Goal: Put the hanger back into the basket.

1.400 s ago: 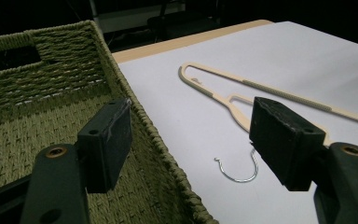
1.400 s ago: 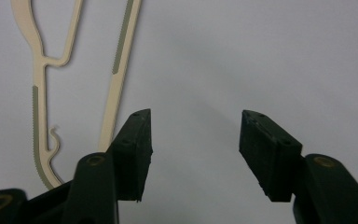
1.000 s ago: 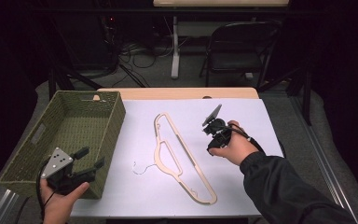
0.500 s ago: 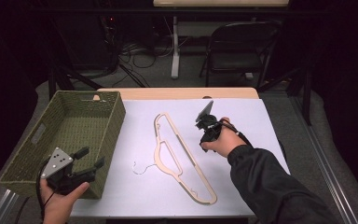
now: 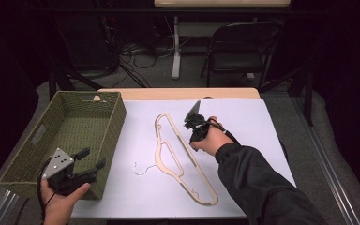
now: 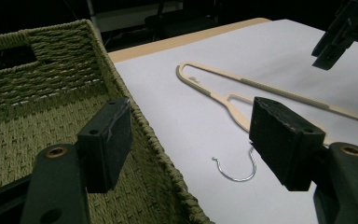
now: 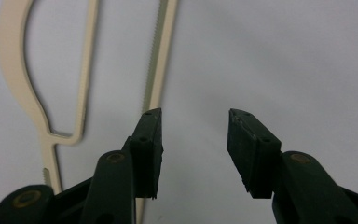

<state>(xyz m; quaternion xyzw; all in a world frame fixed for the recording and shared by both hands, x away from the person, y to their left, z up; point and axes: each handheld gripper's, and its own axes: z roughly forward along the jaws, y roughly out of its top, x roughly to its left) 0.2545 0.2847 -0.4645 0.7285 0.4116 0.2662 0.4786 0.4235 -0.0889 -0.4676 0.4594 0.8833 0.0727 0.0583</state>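
A beige hanger [image 5: 161,161] with a wire hook lies flat on the white tabletop [image 5: 262,140]. My right gripper [image 5: 193,137] hovers low over its long straight bar, pointing down. Its jaws have just been closing, and it is open, with bare table between the pads. In the right gripper view [image 7: 193,149] the hanger [image 7: 14,65] lies at the left and its bar runs under the left jaw. My left gripper [image 5: 91,158] is open at the near right corner of a green woven basket [image 5: 115,126]. In the left gripper view [image 6: 191,140] I see the basket [image 6: 51,70], the hanger [image 6: 233,100] and the right gripper [image 6: 328,56].
The basket takes up the table's left side. White surface stretches to the right of the hanger. Behind the table stand a folding chair [image 5: 243,47] and tangled cables on the floor.
My right hand has moved left and a little down, from beside the hanger to over its bar, and its jaws stand narrower. My left hand has stayed put.
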